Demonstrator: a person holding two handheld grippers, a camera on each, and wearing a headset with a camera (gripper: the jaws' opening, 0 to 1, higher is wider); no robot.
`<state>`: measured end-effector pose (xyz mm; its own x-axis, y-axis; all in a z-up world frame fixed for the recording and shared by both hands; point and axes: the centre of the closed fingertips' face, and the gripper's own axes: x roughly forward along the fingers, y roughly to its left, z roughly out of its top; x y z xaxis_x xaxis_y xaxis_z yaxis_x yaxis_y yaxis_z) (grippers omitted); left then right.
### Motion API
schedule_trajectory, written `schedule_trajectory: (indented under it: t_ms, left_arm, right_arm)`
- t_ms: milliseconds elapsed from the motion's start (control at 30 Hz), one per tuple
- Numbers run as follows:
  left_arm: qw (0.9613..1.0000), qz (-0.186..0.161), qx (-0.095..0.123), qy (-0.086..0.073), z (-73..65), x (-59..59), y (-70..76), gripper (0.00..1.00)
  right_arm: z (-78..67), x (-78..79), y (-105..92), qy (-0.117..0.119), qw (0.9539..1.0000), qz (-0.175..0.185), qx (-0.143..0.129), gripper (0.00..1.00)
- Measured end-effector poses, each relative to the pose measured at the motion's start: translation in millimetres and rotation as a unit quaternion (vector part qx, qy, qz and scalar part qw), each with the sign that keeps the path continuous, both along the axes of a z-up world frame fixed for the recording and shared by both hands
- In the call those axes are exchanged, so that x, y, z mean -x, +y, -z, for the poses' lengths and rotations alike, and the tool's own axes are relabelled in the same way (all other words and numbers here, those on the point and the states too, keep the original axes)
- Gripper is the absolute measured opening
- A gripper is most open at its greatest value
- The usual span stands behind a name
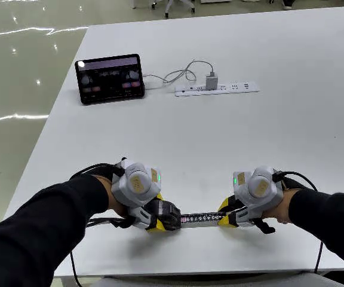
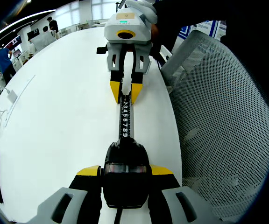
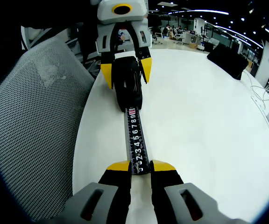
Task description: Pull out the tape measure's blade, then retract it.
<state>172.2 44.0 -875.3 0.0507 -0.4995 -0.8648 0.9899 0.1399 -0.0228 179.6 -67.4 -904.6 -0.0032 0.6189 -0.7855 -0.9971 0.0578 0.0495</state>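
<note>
Two grips: the left gripper [image 1: 160, 223] clamps the case [image 1: 171, 212], the right gripper [image 1: 224, 214] pinches the blade [image 1: 199, 219] tip, a short stretch drawn out between them at the table's [image 1: 249, 137] near edge.

My left gripper [image 2: 125, 170] and my right gripper [image 3: 140, 166] were both grey, with black jaws tipped yellow. The tape measure [image 3: 127, 84] was black, its blade [image 2: 125, 119] black with white numerals. The table [image 1: 220, 137] was white, the chair [image 2: 218, 116] grey perforated mesh.
</note>
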Motion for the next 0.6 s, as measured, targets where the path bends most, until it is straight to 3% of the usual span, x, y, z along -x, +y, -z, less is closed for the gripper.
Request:
schedule_trajectory:
  t_ms: [600]
  left_arm:
    - [1.0,-0.001,0.0,0.001,0.1,0.5,-0.2,0.34]
  right_arm:
    - [1.1,0.0,-8.7,-0.002,1.0,0.005,0.001,0.11]
